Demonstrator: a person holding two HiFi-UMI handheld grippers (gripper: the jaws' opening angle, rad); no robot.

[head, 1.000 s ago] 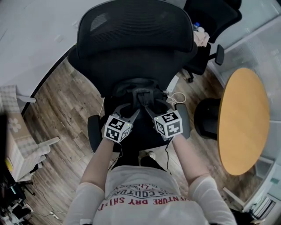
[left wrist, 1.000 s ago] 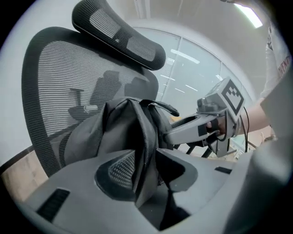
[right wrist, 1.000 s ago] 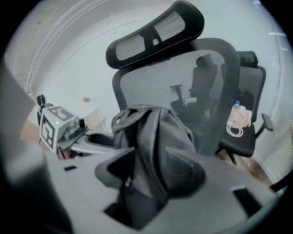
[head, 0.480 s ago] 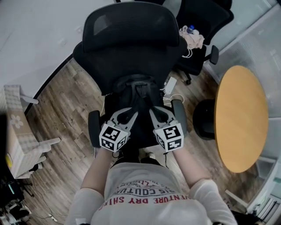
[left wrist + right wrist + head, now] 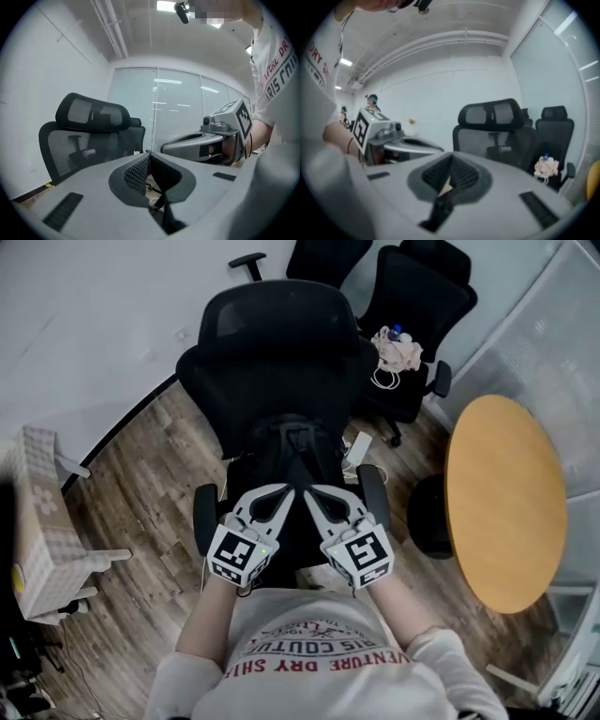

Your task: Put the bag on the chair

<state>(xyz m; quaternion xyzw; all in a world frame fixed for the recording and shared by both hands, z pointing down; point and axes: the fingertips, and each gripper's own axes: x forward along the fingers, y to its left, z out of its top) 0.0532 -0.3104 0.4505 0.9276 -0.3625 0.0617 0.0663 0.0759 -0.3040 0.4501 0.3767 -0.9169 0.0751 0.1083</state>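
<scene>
A black bag (image 5: 294,448) sits on the seat of the black office chair (image 5: 279,343), against its backrest. Both grippers hang over the front of the seat, just short of the bag, fingertips angled toward each other. My left gripper (image 5: 287,491) is shut, with nothing between its pads (image 5: 138,171). My right gripper (image 5: 308,491) is shut too and holds nothing. In the left gripper view the left gripper (image 5: 149,154) points at the chair's mesh back (image 5: 89,136). The right gripper (image 5: 451,157) faces the chair (image 5: 494,129) from the other side.
A round wooden table (image 5: 506,502) stands at the right, with a dark stool (image 5: 431,517) beside it. A second black chair (image 5: 417,306) behind holds a pale cloth and a bottle (image 5: 397,348). A cardboard box (image 5: 37,521) stands at the left. Cables (image 5: 361,442) lie on the floor.
Both grippers have drawn back from the bag's top toward the person, and their jaws have gone from open to shut. The bag stays on the seat.
</scene>
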